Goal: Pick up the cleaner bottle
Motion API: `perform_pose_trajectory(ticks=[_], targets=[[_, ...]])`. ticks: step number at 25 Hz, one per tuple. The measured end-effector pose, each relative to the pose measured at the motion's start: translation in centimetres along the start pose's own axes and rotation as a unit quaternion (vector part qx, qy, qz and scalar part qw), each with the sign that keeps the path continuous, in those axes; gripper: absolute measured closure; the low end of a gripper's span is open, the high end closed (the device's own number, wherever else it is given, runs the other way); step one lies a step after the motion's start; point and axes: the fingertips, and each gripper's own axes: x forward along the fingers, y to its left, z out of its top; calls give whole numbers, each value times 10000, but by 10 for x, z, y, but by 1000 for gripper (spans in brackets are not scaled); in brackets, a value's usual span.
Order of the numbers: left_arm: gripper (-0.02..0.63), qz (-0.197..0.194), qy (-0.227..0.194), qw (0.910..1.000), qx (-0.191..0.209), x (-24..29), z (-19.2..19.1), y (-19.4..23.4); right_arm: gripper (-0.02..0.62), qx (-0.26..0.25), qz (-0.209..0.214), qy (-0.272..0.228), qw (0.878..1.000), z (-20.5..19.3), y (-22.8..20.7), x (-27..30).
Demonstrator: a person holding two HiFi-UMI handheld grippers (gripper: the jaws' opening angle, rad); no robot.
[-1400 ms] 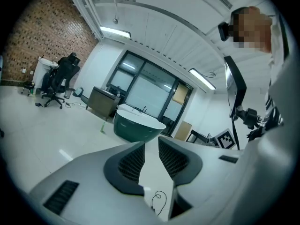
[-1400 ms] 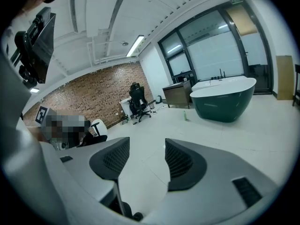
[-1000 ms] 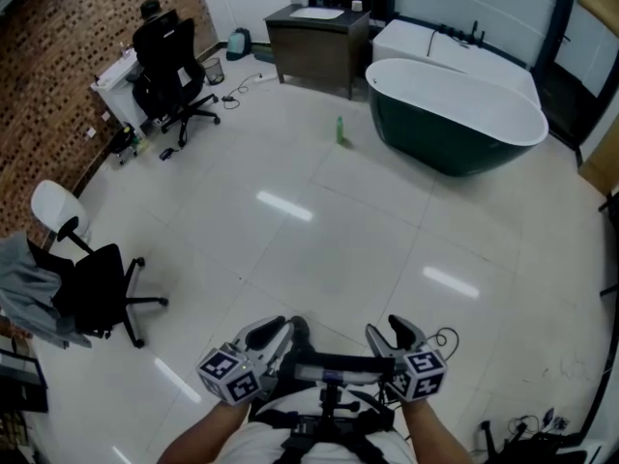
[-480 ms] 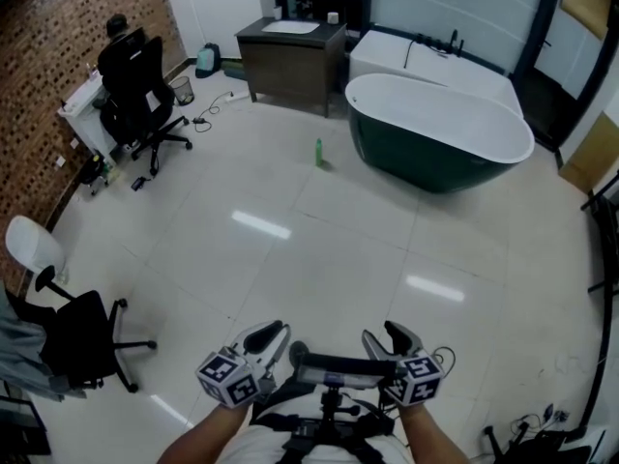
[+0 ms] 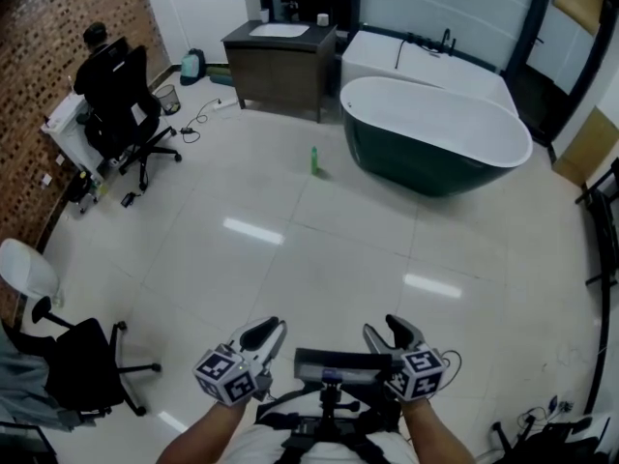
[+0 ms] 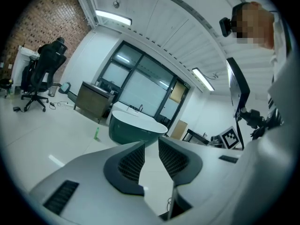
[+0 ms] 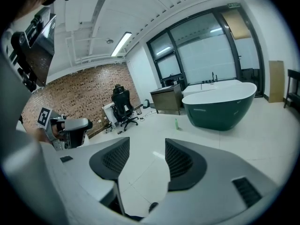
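At 6 o'clock in the head view, closest to the person, the left gripper (image 5: pixel 263 333) and the right gripper (image 5: pixel 395 331) are held side by side above the glossy white tiled floor (image 5: pixel 319 249). The left gripper view shows its dark ribbed pads (image 6: pixel 132 162) standing a narrow gap apart with nothing but floor between them. The right gripper view shows its jaws spread somewhat wider, also empty. At 9 o'clock, near the person, stands a black swivel chair with a white back (image 5: pixel 77 361). Well beyond the grippers, at 12 o'clock, the small green cleaner bottle (image 5: pixel 314 159) stands upright on the floor, alone and well apart from both grippers. Just past it at 1 o'clock sits a dark green freestanding bathtub with a white inside (image 5: pixel 426 170). A brown wooden vanity cabinet (image 5: pixel 276 71) lies at 11 o'clock, and a black office chair (image 5: pixel 116 100) at 10 o'clock by the brick wall (image 5: pixel 58 56).
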Motion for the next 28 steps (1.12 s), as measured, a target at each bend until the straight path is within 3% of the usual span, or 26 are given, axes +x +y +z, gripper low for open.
perform_pose_trajectory(ticks=[7, 14, 28], targets=[[511, 171, 42, 9998, -102, 16, 3, 20, 350, -10, 63, 52, 10000, 21, -17, 27], [511, 559, -124, 9982, -167, 53, 31, 47, 350, -124, 433, 79, 9990, 59, -43, 83], [511, 827, -212, 9963, -119, 174, 90, 69, 350, -156, 720, 85, 9972, 142, -129, 148]])
